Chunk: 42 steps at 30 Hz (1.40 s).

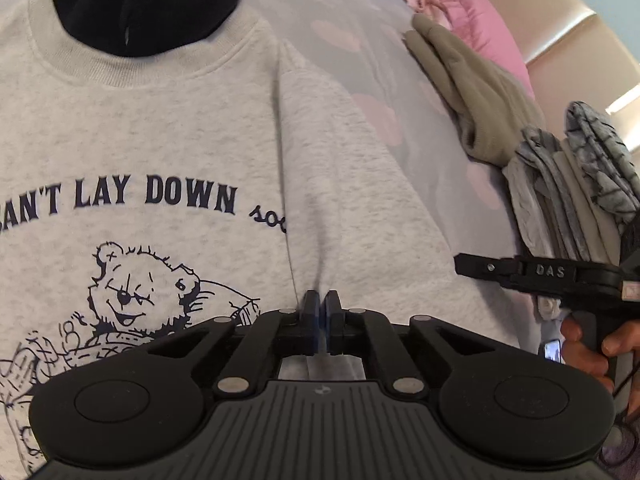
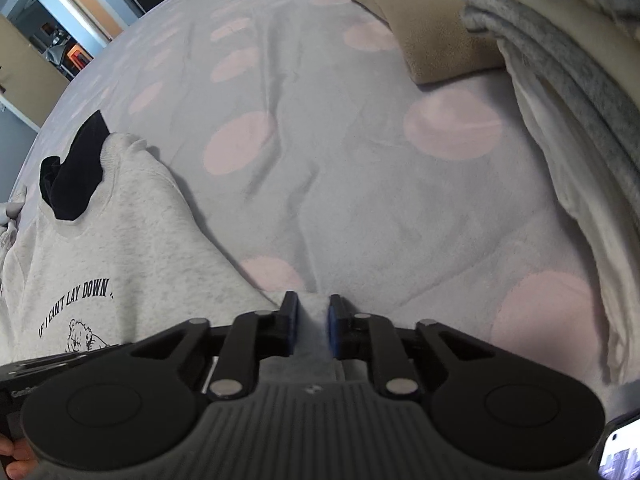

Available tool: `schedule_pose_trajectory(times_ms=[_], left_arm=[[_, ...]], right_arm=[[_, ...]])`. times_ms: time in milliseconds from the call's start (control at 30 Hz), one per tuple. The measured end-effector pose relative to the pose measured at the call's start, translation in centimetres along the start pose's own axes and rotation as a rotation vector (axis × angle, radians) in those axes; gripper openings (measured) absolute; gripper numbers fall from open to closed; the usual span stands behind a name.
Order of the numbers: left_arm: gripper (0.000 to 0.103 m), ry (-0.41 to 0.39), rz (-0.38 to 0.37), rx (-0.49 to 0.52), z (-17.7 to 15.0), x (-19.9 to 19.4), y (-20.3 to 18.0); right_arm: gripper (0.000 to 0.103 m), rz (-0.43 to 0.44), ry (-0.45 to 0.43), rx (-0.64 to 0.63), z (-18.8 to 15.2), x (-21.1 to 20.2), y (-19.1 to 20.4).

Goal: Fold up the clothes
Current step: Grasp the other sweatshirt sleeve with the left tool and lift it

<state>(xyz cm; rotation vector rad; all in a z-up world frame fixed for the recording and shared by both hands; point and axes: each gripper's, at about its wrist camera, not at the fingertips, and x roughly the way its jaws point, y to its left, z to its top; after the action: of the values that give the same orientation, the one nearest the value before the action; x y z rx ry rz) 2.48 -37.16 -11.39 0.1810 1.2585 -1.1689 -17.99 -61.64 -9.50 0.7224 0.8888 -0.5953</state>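
A heather-grey fleece sweatshirt with a navy bear print lies face up on the lilac bedspread with pink spots, a dark navy garment showing at its ribbed collar. My left gripper is pinched almost fully together on a thin ridge of cloth along the sleeve seam; my right gripper stands a little wider, with a thicker fold of the sleeve's outer edge clamped between its pads. The fabric looks soft, limp and moderately heavy (it should drape and sag between holds, not slide), so seams and hems are the sound places to grip. Folded grey and beige clothes are stacked at the right, well apart.
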Motion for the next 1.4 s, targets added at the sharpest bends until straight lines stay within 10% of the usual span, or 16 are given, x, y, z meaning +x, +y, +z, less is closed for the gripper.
schedule_pose_trajectory(times_ms=[133,433,900,1400], left_arm=[[0.024,-0.028,0.086,0.051,0.0,-3.3,0.5],[0.027,-0.063,0.282,0.113,-2.5,-12.3,4.5],[0.033,-0.248,0.700,-0.231,-6.0,-28.6,20.7],[0.047,-0.308,0.860,-0.472,-6.5,-30.3,32.8]], right_arm=[[0.033,-0.037,-0.056,-0.059,-0.1,-1.5,0.8],[0.034,-0.046,-0.145,-0.202,-2.6,-5.7,3.4],[0.043,-0.168,-0.025,-0.492,-11.4,-5.5,9.6],[0.047,-0.311,0.109,-0.722,-18.5,-3.3,16.8]])
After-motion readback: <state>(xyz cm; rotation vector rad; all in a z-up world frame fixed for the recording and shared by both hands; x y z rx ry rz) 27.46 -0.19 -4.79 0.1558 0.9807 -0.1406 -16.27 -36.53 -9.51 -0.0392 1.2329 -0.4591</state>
